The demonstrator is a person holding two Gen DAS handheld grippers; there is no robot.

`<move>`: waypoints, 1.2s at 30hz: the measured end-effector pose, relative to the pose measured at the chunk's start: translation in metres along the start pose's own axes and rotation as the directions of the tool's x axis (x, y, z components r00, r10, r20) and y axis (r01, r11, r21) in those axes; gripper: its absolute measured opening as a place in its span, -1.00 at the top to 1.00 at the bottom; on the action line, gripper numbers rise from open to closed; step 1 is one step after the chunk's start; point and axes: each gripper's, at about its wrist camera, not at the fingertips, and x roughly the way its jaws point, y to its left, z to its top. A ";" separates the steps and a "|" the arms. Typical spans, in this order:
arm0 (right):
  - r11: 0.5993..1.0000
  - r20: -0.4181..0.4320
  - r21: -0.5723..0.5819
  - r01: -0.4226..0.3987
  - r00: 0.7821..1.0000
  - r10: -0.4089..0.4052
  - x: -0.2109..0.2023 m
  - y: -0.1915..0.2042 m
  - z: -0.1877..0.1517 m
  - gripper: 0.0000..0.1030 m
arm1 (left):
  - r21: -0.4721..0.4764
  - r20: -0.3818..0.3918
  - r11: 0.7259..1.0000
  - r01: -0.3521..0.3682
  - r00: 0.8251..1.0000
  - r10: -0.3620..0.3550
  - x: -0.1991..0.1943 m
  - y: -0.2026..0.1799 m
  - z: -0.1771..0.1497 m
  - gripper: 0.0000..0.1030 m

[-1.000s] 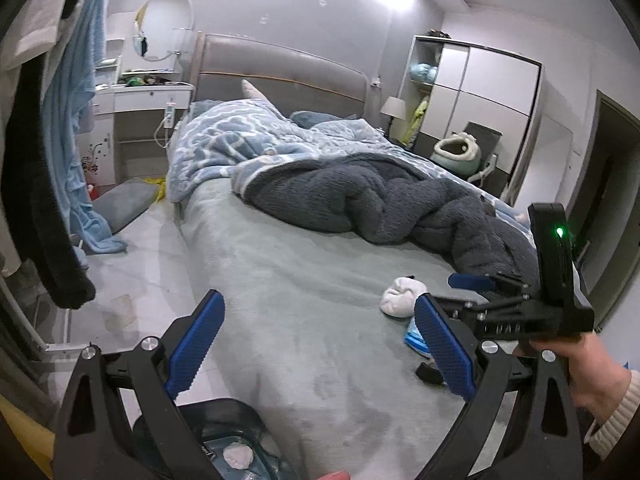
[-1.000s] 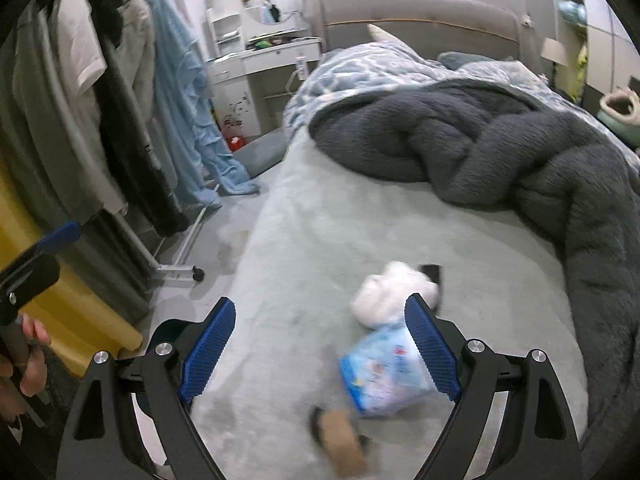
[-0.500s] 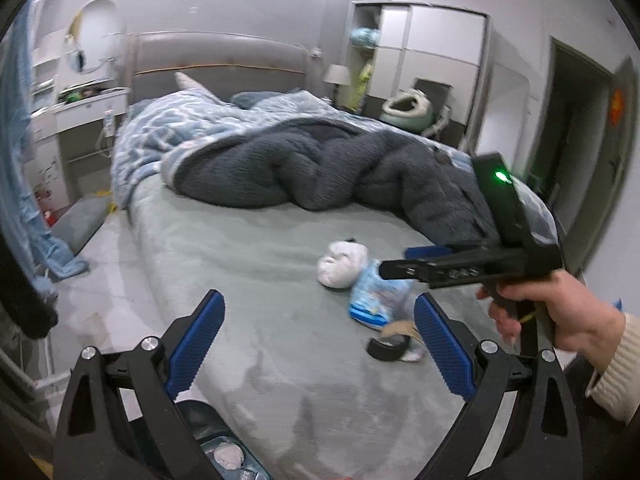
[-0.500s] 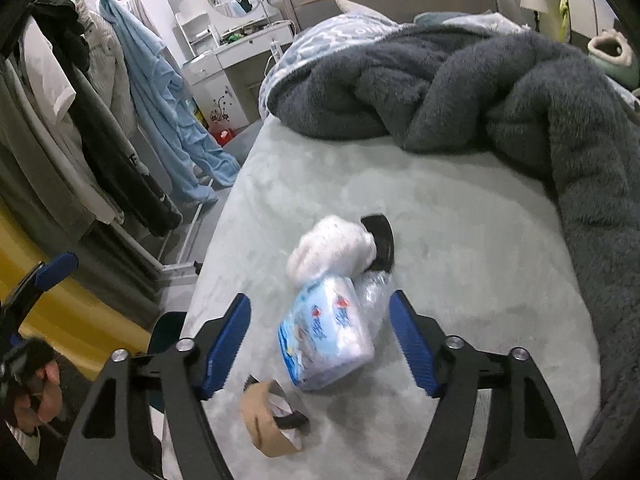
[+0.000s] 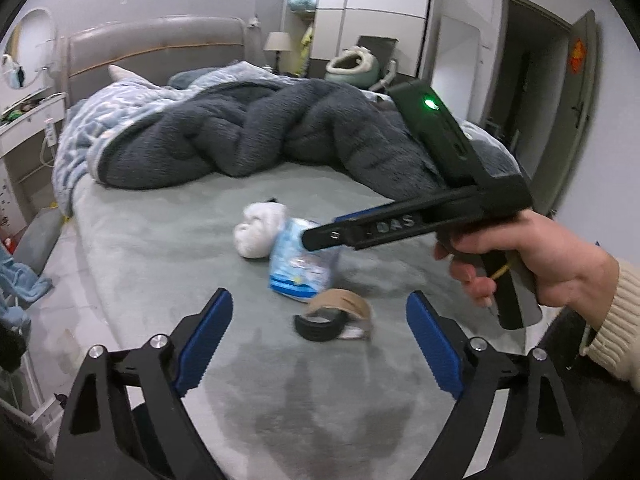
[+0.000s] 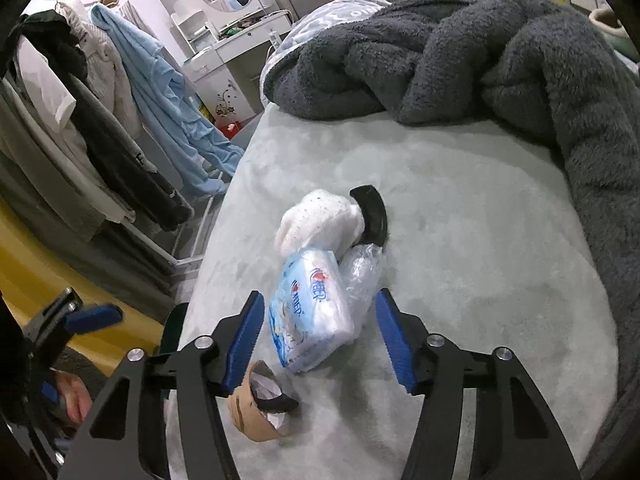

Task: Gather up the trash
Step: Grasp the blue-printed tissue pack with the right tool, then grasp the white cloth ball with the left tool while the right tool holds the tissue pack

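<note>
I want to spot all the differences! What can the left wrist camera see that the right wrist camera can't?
Only the left wrist view shows the wardrobe, the doorway and the right gripper from the side, over the tissue pack. Only the right wrist view shows the hanging clothes and the pack between its open fingers. Both show the bed, gray blanket, white wad and cardboard ring.

The right gripper (image 6: 320, 334) hangs over the grey-green bed (image 6: 460, 208), its blue-padded jaws spread apart on either side of a blue-and-white tissue pack (image 6: 310, 312). A white wad (image 6: 320, 220) touches the pack's far end, a brown cardboard ring (image 6: 256, 408) lies near the left jaw, and a dark fleece blanket (image 6: 480, 52) is heaped behind
</note>
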 end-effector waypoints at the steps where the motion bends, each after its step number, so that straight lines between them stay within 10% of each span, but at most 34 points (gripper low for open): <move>1: 1.000 -0.002 0.000 -0.009 1.000 0.009 0.000 0.000 -0.001 -0.06 | 0.010 -0.007 1.000 0.011 1.000 -0.011 0.003 -0.004 0.000 -0.73; 18: 0.994 -0.026 -0.085 -0.069 0.997 0.067 0.009 0.012 -0.009 0.69 | -0.022 -0.040 1.000 -0.006 0.999 0.005 0.019 0.017 0.032 -0.54; 36: 0.998 0.064 -0.040 -0.045 0.997 0.048 -0.041 -0.032 -0.014 0.76 | -0.066 -0.116 0.997 -0.042 0.993 0.034 0.078 0.048 0.051 -0.44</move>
